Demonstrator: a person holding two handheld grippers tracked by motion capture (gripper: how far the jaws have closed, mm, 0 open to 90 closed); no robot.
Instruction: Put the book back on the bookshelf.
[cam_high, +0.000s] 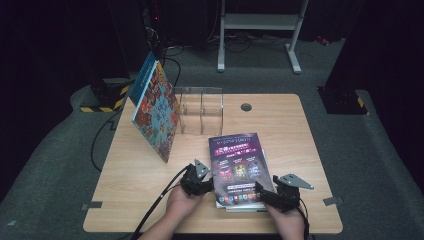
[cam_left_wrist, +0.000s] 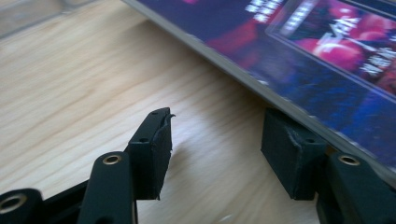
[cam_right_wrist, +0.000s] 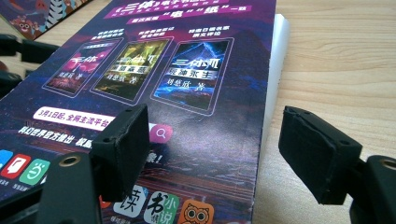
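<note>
Lying flat near the table's (cam_high: 150, 200) near edge, the purple book (cam_high: 239, 167) sits between the left gripper (cam_high: 200, 186) and right gripper (cam_high: 267, 196), both spread apart and pinching nothing, likely ready to lift its sides.

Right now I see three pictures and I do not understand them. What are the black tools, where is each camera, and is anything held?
A person sits at a wooden table and holds a hand tool in each hand. The left gripper and the right gripper each have two black fingers. The high view looks down from above. The other two views come from cameras on the tools themselves.

A purple book lies flat between the grippers. A colourful book stands tilted against a clear rack.

Nothing is held. The left fingers are open beside the purple book's edge; the right fingers stand open over its near corner.
</note>
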